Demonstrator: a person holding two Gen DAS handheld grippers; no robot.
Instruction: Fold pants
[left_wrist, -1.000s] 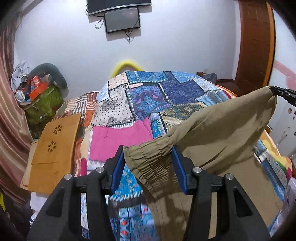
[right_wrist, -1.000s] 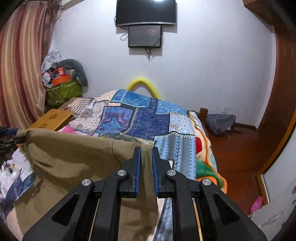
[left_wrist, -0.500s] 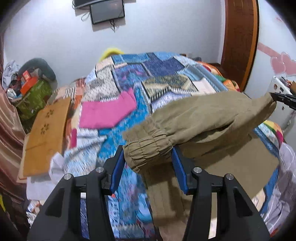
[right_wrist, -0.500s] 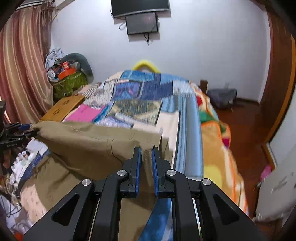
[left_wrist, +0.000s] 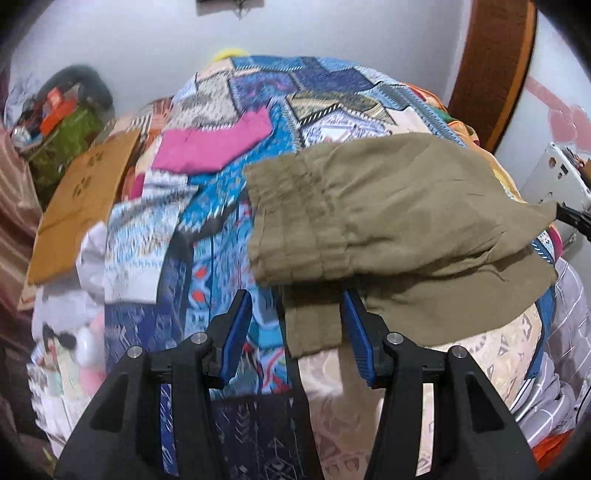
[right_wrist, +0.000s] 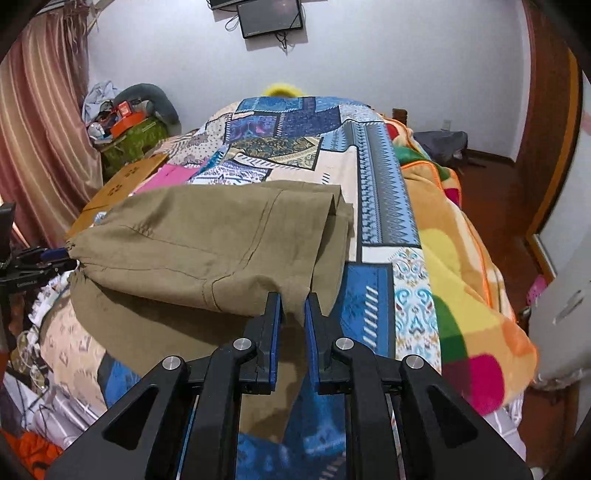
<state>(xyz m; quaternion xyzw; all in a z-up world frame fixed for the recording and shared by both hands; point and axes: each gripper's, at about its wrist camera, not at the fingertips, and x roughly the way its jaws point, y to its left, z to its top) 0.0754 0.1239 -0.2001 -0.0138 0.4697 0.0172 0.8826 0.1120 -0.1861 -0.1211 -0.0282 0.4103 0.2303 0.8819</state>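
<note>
Right gripper (right_wrist: 293, 314) nearly shut, pads pinching a thin fold of the olive pants (right_wrist: 207, 236) at its very tips. Left gripper (left_wrist: 295, 306) about half open, gripping the bunched elastic band just at the fingertips – a shallow hold, with a loose strip of cloth hanging between the jaws.

Pants doubled over: upper layer stretched between the 2 grippers, lower layer spread on the near end of the quilt (right_wrist: 373, 206), close to the bed's edge.

Risks, as a judgement:
- Slipping of the thick elastic out of the left jaws, since so little of it sits between the pads – 1 side would drop and skew the fold.
- Uneven lowering, leaving the top layer off-square on the bottom one or trapping the creases near the right corner.
- Dragging the lower layer off the near edge if pulled back too far.

Underneath, a soft patchwork quilt, busy and rumpled, no firm surface for pressing a crease. Further along, a pink garment (left_wrist: 210, 147) lying flat, a wooden board (left_wrist: 81, 192) at the left side, an orange blanket (right_wrist: 461, 258) on the right. Beyond, a striped curtain (right_wrist: 40, 129), a heaped green bag (right_wrist: 129, 140), wood floor (right_wrist: 491, 192), a white wall with a dark screen (right_wrist: 271, 16), a brown door (left_wrist: 491, 62).
</note>
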